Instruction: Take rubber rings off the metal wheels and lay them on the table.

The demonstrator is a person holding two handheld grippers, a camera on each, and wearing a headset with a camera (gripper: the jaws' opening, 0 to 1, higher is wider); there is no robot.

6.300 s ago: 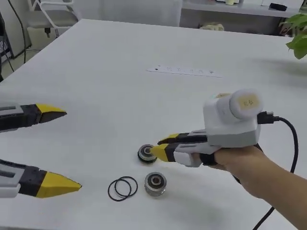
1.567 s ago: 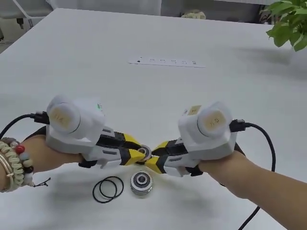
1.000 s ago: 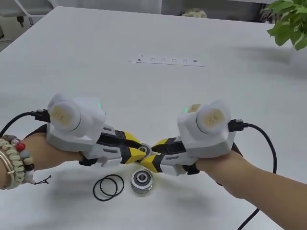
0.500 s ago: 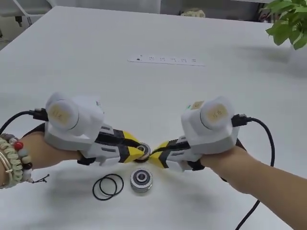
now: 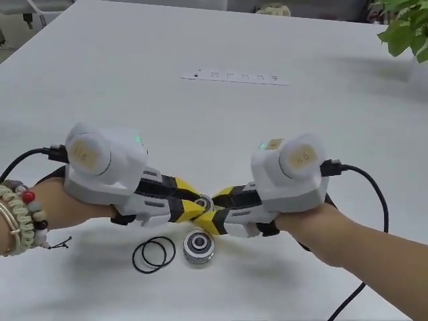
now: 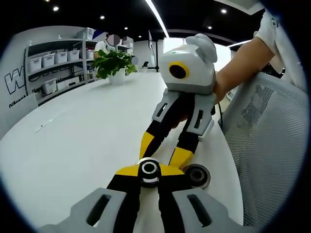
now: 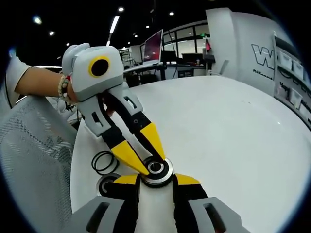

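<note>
White tabletop (image 5: 134, 80) stretches away to a flush socket strip (image 5: 234, 77) at twelve o'clock and green plant leaves (image 5: 404, 33) at two o'clock. Over its near part the left tool (image 5: 196, 206) and right tool (image 5: 214, 212) meet nose to nose on a small round silver metal wheel (image 5: 202, 202), held clear of the surface. Each tool's own view shows its yellow tips set at the wheel's width on either side of it, so both seem clamped on it. A dark band rims the wheel in the right gripper view, probably a rubber ring not yet off, though whether the left tips bite rubber or metal I cannot tell. At six o'clock from it a second metal wheel (image 5: 198, 245) lies flat, with two thin black rubber rings (image 5: 154, 253), overlapping, at its nine o'clock. To do this well, one tool should grip only the metal body, firmly. The other should nip just the rubber edge and roll it sideways off the rim rather than tug. A slipping wheel would drop onto the one beneath.
</note>
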